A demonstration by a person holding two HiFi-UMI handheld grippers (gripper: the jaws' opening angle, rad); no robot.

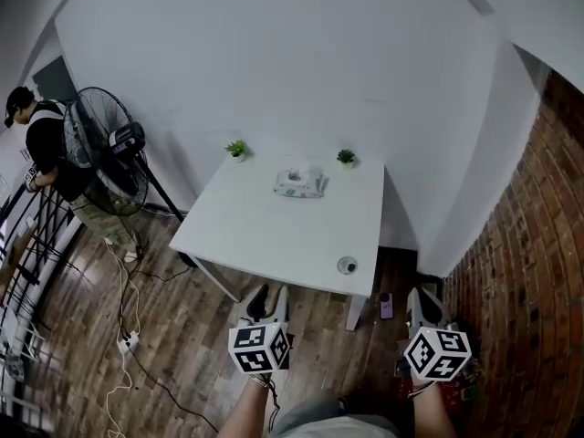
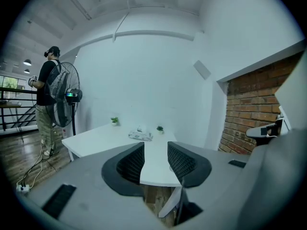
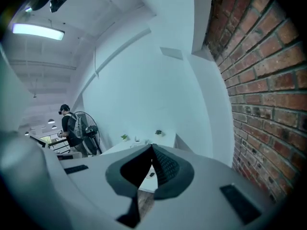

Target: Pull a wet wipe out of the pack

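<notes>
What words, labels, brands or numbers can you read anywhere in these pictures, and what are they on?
No text reads clearly in any view.
Wet wipe pack: there is print on it, but it is too small to read.
Marker cubes: black and white square patterns only, no letters or numbers.
Fan: a green glow on the hub, too blurred to read.

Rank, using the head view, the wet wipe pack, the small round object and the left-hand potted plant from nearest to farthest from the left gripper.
1. The small round object, near the front right corner of the table, lies closest to the left gripper.
2. The wet wipe pack, mid-table towards the far edge.
3. The left-hand potted plant, at the far left corner.
</notes>
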